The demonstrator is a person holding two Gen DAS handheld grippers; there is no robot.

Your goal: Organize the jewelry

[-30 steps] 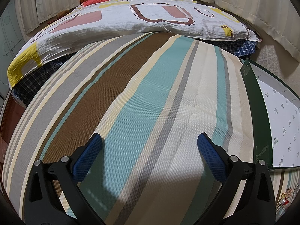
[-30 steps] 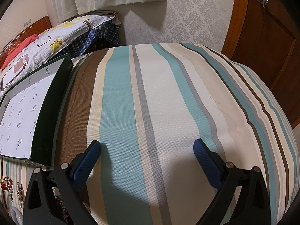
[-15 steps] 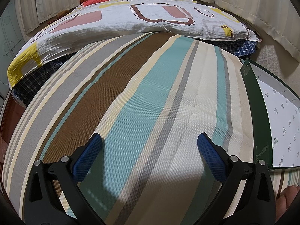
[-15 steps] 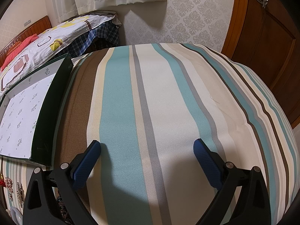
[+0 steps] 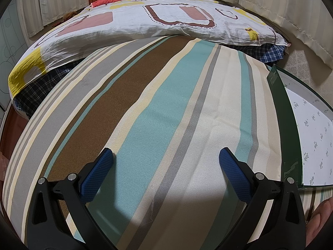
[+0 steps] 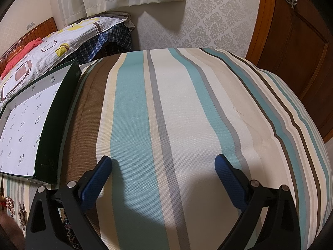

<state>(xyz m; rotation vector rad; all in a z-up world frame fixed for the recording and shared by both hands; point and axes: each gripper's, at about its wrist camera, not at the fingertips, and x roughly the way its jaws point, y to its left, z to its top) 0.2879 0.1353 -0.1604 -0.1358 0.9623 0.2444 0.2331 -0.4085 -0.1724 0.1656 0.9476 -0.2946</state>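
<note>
An open dark green box with a white patterned lining lies on the striped cloth, at the right edge of the left wrist view point(image 5: 308, 137) and the left edge of the right wrist view point(image 6: 27, 125). Small gold jewelry pieces point(image 6: 12, 205) lie on the cloth at the lower left of the right wrist view, below the box. My left gripper point(image 5: 165, 160) is open and empty over the cloth. My right gripper point(image 6: 163, 166) is open and empty over the cloth. A bare hand point(image 5: 319, 218) shows at the lower right of the left wrist view, over where the jewelry lies.
A striped cloth point(image 5: 158, 112) covers the work surface. A bed with a patterned quilt point(image 5: 145, 20) stands behind it. A wooden door point(image 6: 299, 48) is at the right, a wallpapered wall point(image 6: 208, 20) behind. The cloth drops off at its right edge point(image 6: 312, 137).
A bare hand has come in at the lower right of the left wrist view and covers the jewelry there. Neither gripper has moved.
</note>
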